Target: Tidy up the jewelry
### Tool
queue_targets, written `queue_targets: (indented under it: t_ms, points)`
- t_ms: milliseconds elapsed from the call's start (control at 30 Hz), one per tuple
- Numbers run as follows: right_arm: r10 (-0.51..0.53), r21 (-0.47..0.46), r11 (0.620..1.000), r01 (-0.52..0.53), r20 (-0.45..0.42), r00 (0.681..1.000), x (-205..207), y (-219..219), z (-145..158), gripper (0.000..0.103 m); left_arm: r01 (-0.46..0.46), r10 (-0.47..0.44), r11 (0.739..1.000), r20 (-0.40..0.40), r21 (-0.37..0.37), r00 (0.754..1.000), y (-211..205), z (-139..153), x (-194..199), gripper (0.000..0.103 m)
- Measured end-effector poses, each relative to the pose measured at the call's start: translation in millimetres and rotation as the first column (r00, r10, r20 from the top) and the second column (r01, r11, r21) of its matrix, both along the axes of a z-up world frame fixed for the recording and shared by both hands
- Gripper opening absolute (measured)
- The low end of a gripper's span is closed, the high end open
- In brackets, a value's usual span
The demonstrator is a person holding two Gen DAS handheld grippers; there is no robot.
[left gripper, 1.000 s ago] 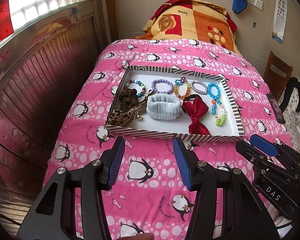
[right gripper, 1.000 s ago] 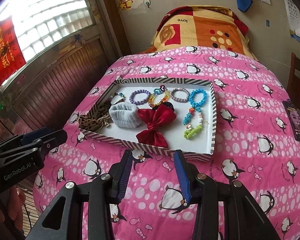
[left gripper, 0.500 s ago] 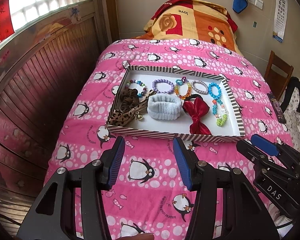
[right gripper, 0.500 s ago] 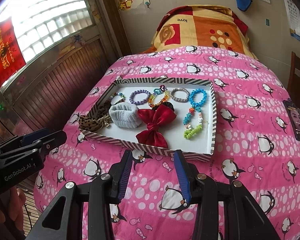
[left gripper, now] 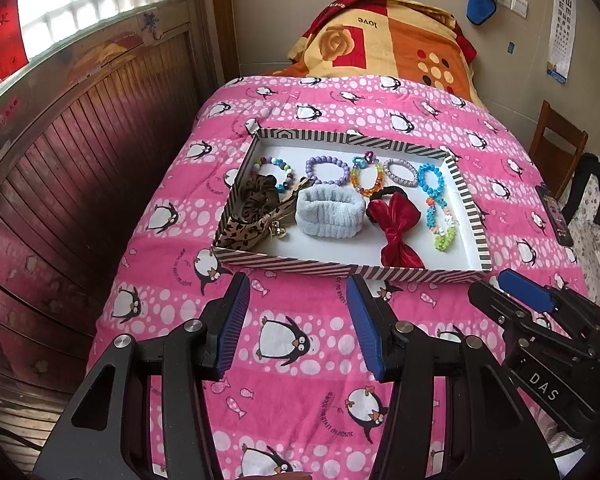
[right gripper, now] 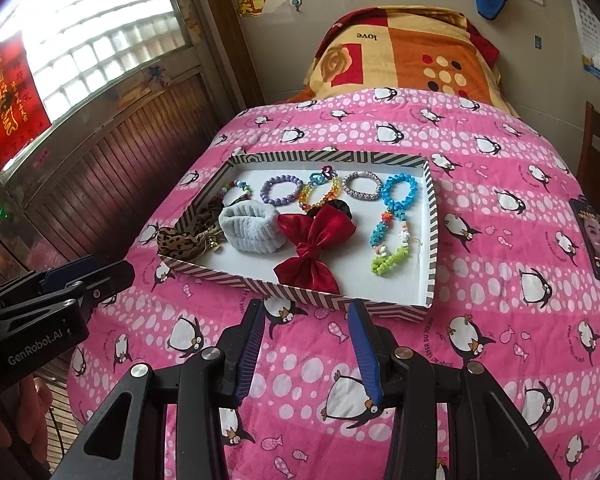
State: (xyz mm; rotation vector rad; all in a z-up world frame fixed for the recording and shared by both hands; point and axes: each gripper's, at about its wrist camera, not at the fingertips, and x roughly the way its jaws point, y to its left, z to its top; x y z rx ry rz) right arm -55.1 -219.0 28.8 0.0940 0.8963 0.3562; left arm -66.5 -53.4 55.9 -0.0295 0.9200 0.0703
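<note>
Both the left gripper (left gripper: 298, 318) and right gripper (right gripper: 308, 342) hang spread, empty; the bracelets (right gripper: 282, 190) in the tray (right gripper: 284, 290) near the bed's foot look light, slippery — pinch one bead side.

A bed (left gripper: 284, 344) covered by a pink penguin quilt (right gripper: 500, 320) carries everything. A shallow striped tray (left gripper: 352, 269) lies flat near the quilt's middle. A phone (right gripper: 596, 240) lies on the quilt well apart from the tray, near the right edge. A folded orange blanket (left gripper: 400, 52) is piled at the far end.
</note>
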Motion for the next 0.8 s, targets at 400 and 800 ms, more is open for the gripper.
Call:
queue_targets:
  t_ms: [400,800]
  points:
    - [0.000,-0.001,1.000,0.000,-0.009,1.000,4.1,-0.5,-2.6,0.041,-0.002,0.002,1.000,-0.009,0.008,1.000,0.4,-2.2,3.7,0.050]
    - [0.016,0.002,1.000,-0.016,-0.024,1.000,5.5,-0.1,-7.6,0.041,0.016,-0.016,1.000,0.004,0.012,1.000,-3.1,-4.7,4.1,0.050]
